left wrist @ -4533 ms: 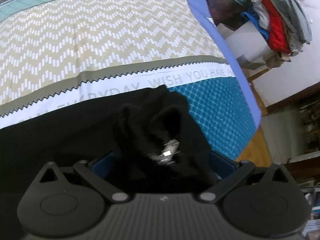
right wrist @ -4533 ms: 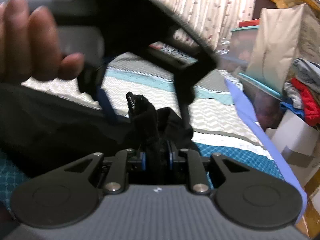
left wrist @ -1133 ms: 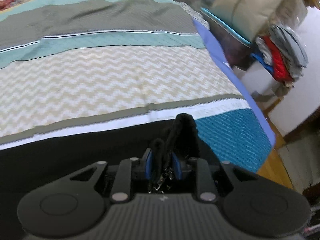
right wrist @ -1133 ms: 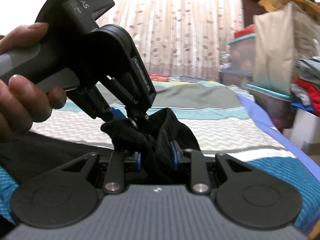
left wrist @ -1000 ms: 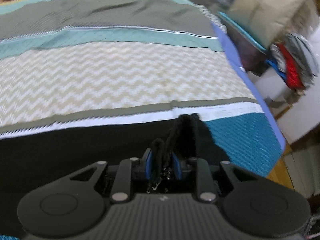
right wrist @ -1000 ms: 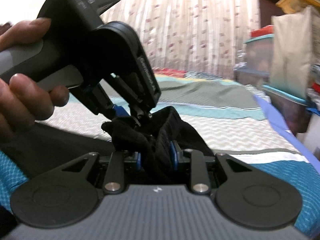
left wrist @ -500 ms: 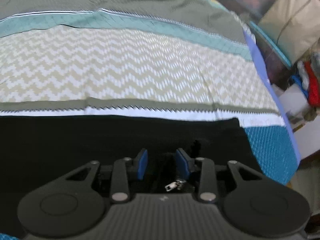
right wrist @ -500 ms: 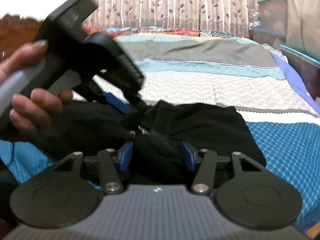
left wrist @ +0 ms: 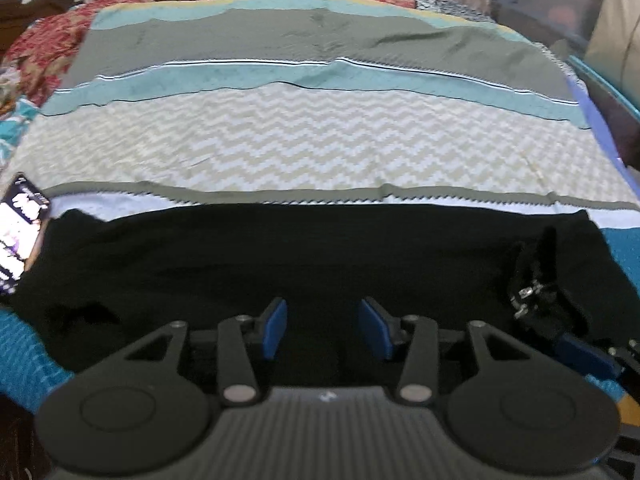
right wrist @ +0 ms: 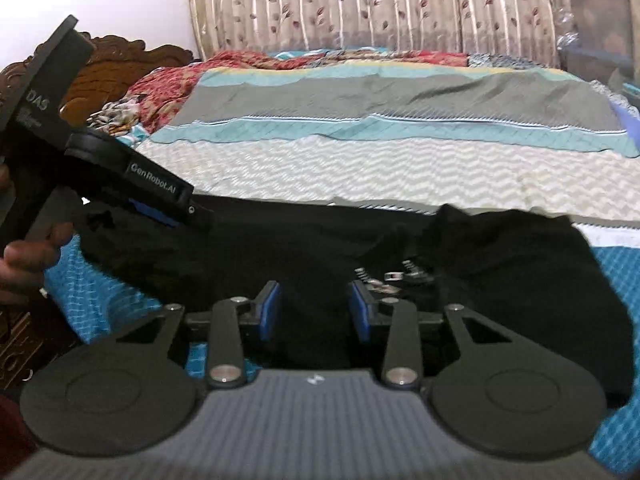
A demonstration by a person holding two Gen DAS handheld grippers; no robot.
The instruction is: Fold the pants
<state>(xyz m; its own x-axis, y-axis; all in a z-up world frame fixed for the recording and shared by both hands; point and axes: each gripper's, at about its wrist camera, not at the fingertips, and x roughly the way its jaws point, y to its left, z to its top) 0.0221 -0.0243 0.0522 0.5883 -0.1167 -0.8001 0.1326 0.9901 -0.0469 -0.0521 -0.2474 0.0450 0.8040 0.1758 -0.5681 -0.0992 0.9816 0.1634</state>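
Black pants (left wrist: 280, 256) lie spread flat across the striped bed cover (left wrist: 320, 148). In the right wrist view their waist end (right wrist: 520, 264) is at the right, with the metal zipper (right wrist: 392, 275) showing. My left gripper (left wrist: 325, 326) hovers over the middle of the cloth, its jaws opening, and nothing is pinched between the blue pads. My right gripper (right wrist: 314, 310) sits low over the waist end, just left of the zipper. Its jaws are closing, with black cloth lying beneath and between them, and the pads do not press on it. A hand (right wrist: 24, 268) holds the left gripper (right wrist: 180, 212) at the left.
A phone (left wrist: 20, 240) with a lit screen lies on the bed at the pants' left end. Red patterned bedding (right wrist: 248, 68) is heaped at the headboard. Storage boxes (left wrist: 560, 12) stand past the bed's right edge (left wrist: 592, 120). Curtains hang behind.
Both grippers have let go of the bunched waistband, which now lies flat on the bed. My left gripper has moved left along the pants, away from the right one.
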